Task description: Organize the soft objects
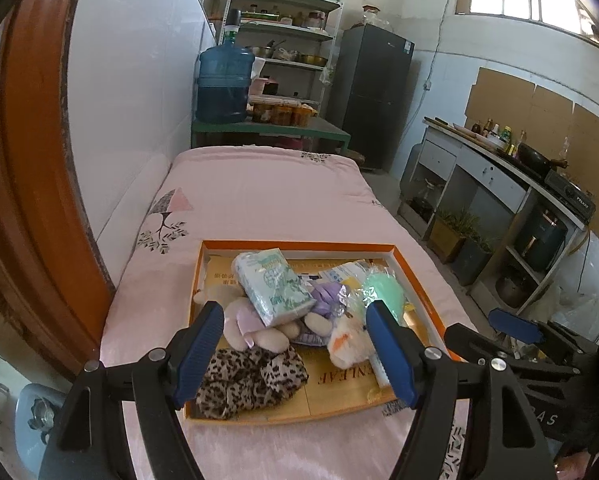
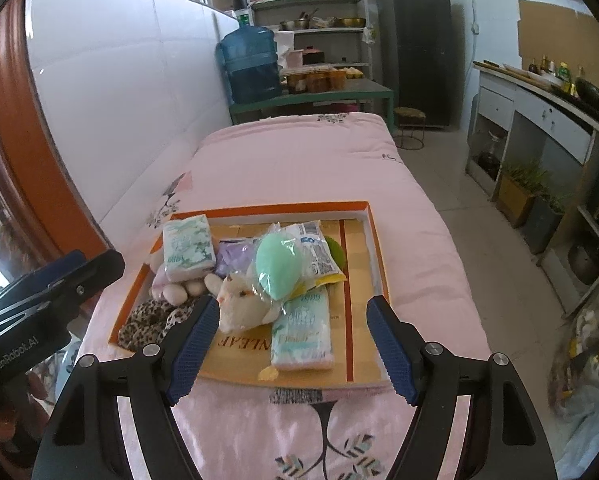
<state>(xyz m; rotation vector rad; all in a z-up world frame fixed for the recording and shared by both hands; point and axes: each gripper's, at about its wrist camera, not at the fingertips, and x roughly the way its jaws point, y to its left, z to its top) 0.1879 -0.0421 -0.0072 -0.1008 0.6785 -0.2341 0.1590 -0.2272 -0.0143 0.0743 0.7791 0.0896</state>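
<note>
Soft goods all heaped in orange-rimmed tray (image 2: 373,240), lying on pink bed cover (image 2: 299,152). Heap: leopard-print fabric (image 1: 251,376) at near left corner, cream plush toy (image 2: 243,300) mid-pile, tissue pack (image 2: 189,248) on top at left, second tissue pack (image 2: 303,332) flat at near right, mint green pad in clear wrap (image 2: 279,268) over printed packets. Judged barely begun: nothing sorted or lifted out, pile still tangled, right strip of tray bare.

Left claw (image 1: 295,352) wide, holding nothing, above near edge of heap. Right claw (image 2: 293,344) likewise wide and empty, over near right of tray.

Purple item under tissue pack mostly covered; identity unclear. Second pale plush under left pack partly buried. Printing on tray floor cut off by pile. No destination container visible.
</note>
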